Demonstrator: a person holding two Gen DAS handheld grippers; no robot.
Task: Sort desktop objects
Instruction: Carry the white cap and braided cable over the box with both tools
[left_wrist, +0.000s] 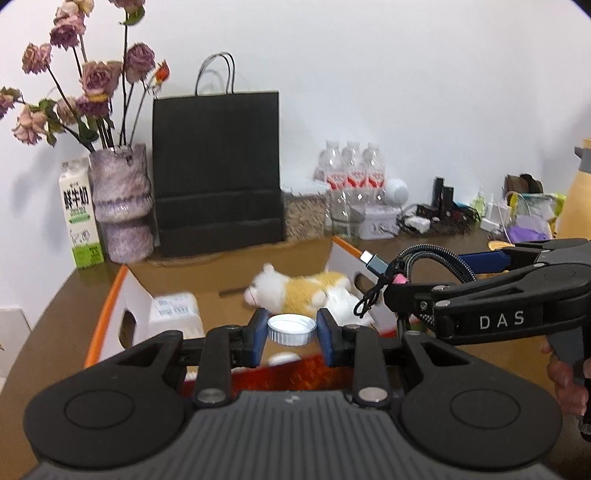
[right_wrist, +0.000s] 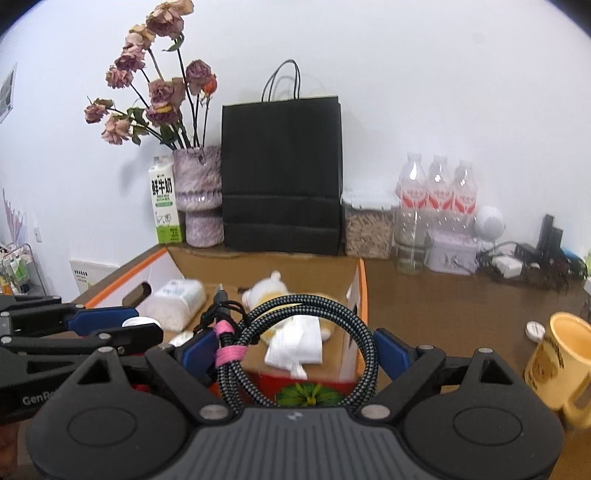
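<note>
My left gripper (left_wrist: 291, 334) is shut on a white ribbed bottle cap (left_wrist: 291, 328), held between its blue pads above the near edge of an open cardboard box (left_wrist: 229, 273). My right gripper (right_wrist: 295, 352) is shut on a coiled braided cable (right_wrist: 314, 325) bound with a pink tie; its blue pads press the coil's sides. In the left wrist view the same cable (left_wrist: 436, 264) and right gripper (left_wrist: 461, 273) hang at the right of the box. Inside the box lie a white-and-orange plush toy (left_wrist: 295, 290) and a pack of tissues (left_wrist: 175, 314).
Behind the box stand a black paper bag (left_wrist: 218, 173), a purple vase of dried roses (left_wrist: 122, 203), a milk carton (left_wrist: 79, 218), several water bottles (left_wrist: 351, 173) and a food jar (right_wrist: 367, 225). A yellow mug (right_wrist: 561, 354) and a small white cap (right_wrist: 535, 330) sit on the brown table at right.
</note>
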